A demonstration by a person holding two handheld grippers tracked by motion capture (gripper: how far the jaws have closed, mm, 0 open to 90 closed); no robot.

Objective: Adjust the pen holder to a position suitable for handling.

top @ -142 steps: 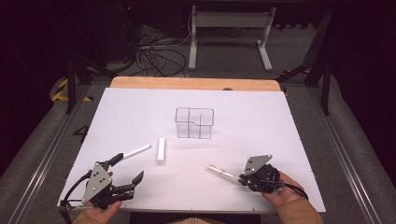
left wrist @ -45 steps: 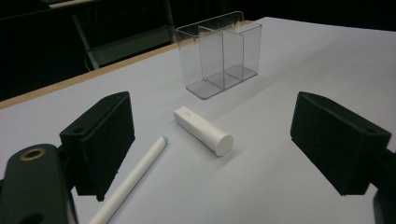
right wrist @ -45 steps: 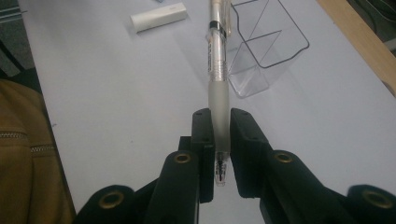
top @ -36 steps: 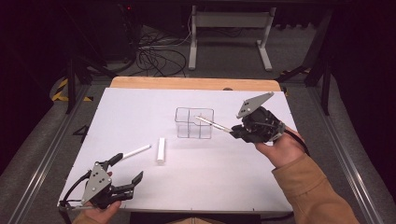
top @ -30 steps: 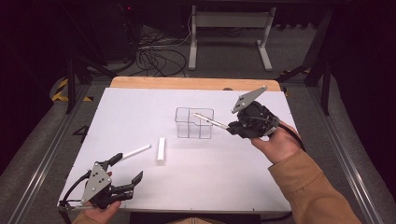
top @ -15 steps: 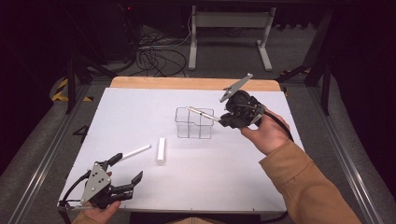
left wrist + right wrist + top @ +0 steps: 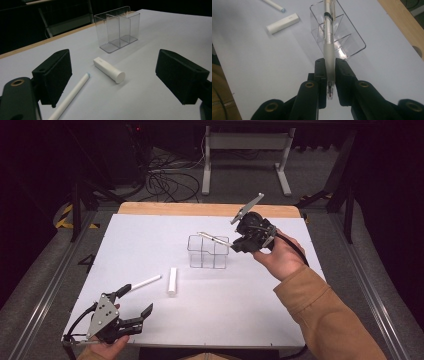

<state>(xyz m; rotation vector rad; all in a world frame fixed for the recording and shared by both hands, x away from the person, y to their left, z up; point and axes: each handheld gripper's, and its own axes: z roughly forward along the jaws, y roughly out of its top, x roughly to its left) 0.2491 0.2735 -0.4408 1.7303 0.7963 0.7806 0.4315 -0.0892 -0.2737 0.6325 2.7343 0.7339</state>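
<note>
We hold a light, stiff, slippery pen (image 7: pixel 329 42) in the right gripper (image 7: pixel 329 75) (clamped near its tip) above the clear organizer (image 7: pixel 342 37) toward the table's (image 7: pixel 150 235) far edge.

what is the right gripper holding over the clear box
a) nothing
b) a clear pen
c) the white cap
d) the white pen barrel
b: the right gripper is shut on the clear pen, which sticks out above the clear box, while the white cap lies on the table.
</note>
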